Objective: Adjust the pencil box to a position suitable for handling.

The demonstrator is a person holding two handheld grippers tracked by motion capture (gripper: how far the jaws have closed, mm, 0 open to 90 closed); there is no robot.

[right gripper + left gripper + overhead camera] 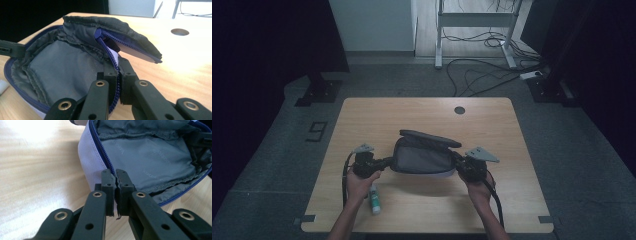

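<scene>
Holding the pouch (424, 157) by both ends, I have it stretched between my two grippers over the middle of the wooden table (362, 115). My left gripper (115, 176) has its jaws pressed together on the edge of the pouch at its left end, with the blue zipper (98, 147) and the pale outer fabric pinched between them. My right gripper (117, 63) is clamped the same way on the right end, the zipper tape running straight down between its jaws.

The pouch is unzipped and gaping: in both gripper views I see the grey lining (60, 70) inside, wrinkled along its seams. Its dark flap (112, 25) stands up and folds toward the far side of the table. From the high view the pouch sits just in front of my hands, the left hand (362, 182) and the right hand (477, 187) coming in from the near edge.

A small white bottle with a green label (374, 199) lies on the table just beside my left hand, near the front edge. A round hole (459, 110) shows in the tabletop beyond the pouch, well apart from it.
</scene>
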